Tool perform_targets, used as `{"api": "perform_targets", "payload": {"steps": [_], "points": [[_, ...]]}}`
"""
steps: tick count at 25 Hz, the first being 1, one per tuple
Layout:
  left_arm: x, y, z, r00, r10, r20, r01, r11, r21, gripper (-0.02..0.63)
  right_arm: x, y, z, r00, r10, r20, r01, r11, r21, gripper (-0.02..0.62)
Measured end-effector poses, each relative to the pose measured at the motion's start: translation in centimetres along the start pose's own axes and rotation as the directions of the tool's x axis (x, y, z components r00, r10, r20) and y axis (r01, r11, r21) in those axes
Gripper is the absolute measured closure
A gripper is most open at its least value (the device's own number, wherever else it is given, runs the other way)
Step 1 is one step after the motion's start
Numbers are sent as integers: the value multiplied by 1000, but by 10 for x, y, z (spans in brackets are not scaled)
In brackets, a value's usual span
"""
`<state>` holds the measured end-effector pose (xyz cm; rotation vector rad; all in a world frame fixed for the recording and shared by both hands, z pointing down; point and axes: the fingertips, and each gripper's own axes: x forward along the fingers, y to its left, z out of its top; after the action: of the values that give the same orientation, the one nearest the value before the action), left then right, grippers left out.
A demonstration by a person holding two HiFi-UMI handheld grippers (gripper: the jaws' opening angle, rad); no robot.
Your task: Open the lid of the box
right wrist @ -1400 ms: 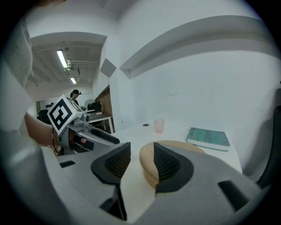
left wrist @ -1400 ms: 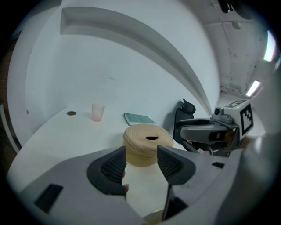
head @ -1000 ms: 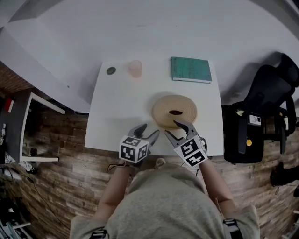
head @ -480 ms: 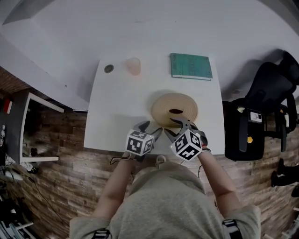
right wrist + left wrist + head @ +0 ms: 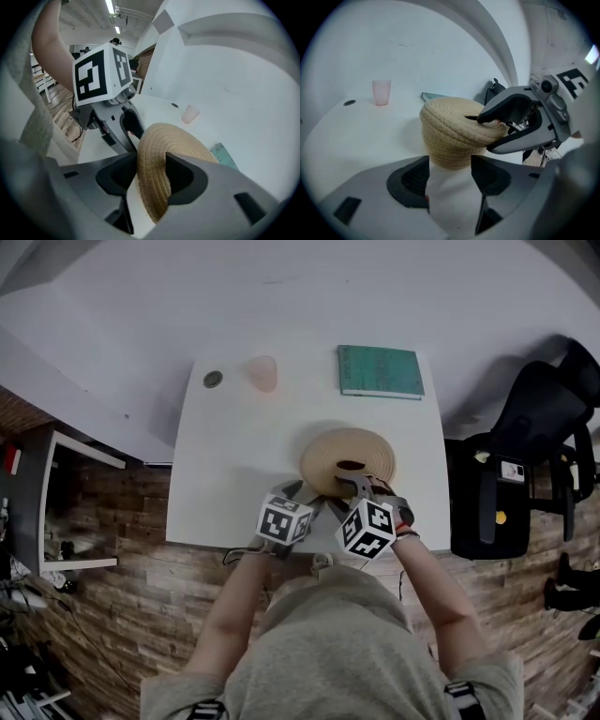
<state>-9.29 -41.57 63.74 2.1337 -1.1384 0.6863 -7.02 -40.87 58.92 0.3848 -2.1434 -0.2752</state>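
Note:
A round woven straw box point(image 5: 347, 457) with a domed lid point(image 5: 450, 119) stands on the white table point(image 5: 234, 465), near its front edge. My right gripper point(image 5: 349, 491) straddles the lid's near rim point(image 5: 183, 143). One jaw lies on top beside the dark hole, the other sits under the rim, and the pads press on the straw. My left gripper point(image 5: 305, 498) stands open just left of the box. Only bare table shows between its jaws point(image 5: 450, 171), with the box's wall point(image 5: 449, 152) right beyond its tips.
A pink cup point(image 5: 262, 373) and a small dark disc point(image 5: 213, 380) sit at the table's far left, a green book point(image 5: 380, 371) at the far right. A black office chair point(image 5: 534, 446) stands right of the table, a white shelf point(image 5: 75, 502) to its left.
My right gripper has moved forward from in front of the box onto the lid's near rim. The left gripper has come a little nearer to the box.

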Motion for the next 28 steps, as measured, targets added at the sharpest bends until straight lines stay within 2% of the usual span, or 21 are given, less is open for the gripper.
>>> {"api": "perform_targets", "payload": {"steps": [9,28], "points": [[8,-3,2,1000,-19,-14,19,1000,11,353,2,2,-1,1000,-13,7,13,1000,-20,414],[9,-5,0,1000,4,-31,-3,1000,27,353,-9,5,4,999,-43,27,44,997,-68,469]]}}
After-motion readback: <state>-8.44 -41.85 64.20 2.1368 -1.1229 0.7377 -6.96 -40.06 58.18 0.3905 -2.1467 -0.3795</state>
